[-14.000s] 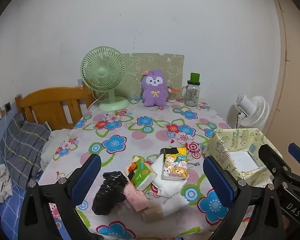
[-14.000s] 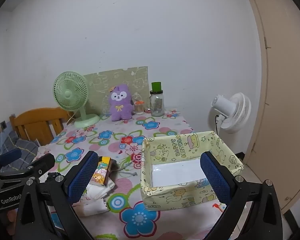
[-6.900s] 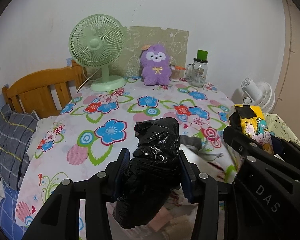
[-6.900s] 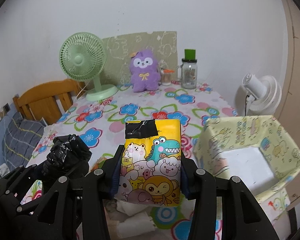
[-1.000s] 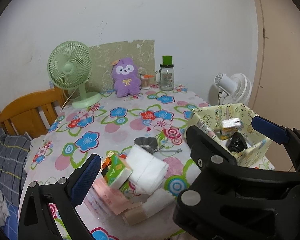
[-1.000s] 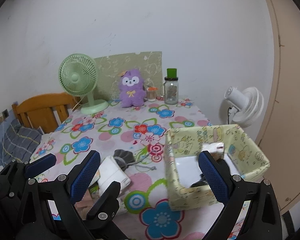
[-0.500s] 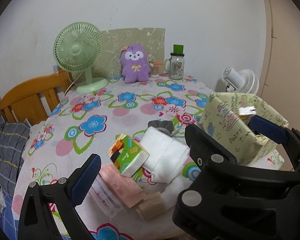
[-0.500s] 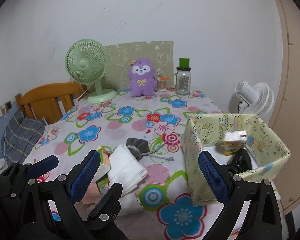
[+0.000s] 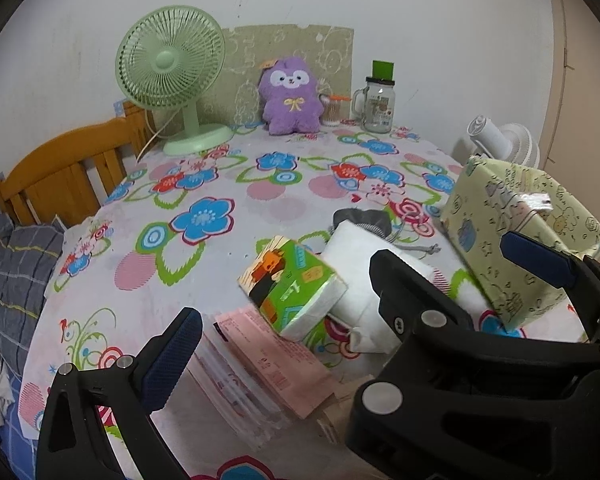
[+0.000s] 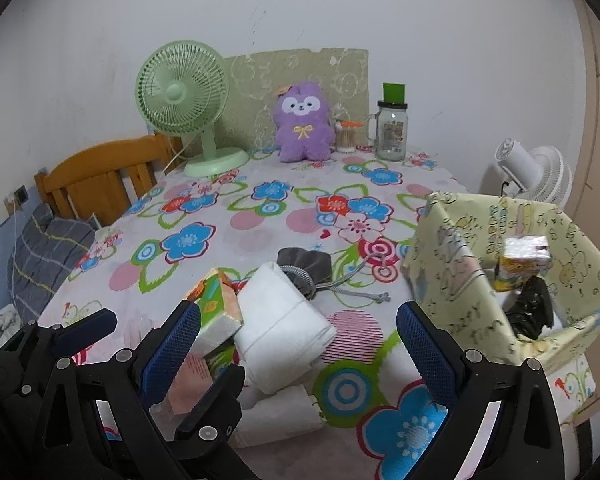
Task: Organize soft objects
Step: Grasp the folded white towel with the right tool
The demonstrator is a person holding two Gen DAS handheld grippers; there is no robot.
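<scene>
A pile lies at the near edge of the flowered table: a green tissue pack [image 9: 296, 286] [image 10: 216, 306], a white folded cloth [image 10: 284, 322] [image 9: 360, 264], a pink packet [image 9: 268, 360] and a grey drawstring pouch [image 10: 304, 264]. The yellow fabric bin [image 10: 452, 264] [image 9: 488, 232] at the right holds a yellow cartoon tissue pack [image 10: 524, 262] and a black plastic bag [image 10: 534, 308]. My left gripper [image 9: 296, 344] is open and empty over the pile. My right gripper [image 10: 296, 344] is open and empty above the white cloth, partly blocking the left wrist view.
At the back of the table stand a green fan [image 9: 172, 76], a purple plush [image 9: 290, 98], a small cup with an orange lid [image 9: 332, 110] and a glass jar with a green lid [image 9: 378, 100]. A wooden headboard [image 9: 64, 176] is at the left, a white fan [image 10: 532, 172] at the right.
Both grippers have moved down and closer to the pile. Earlier they carried the black bag and the yellow pack, which now lie in the bin.
</scene>
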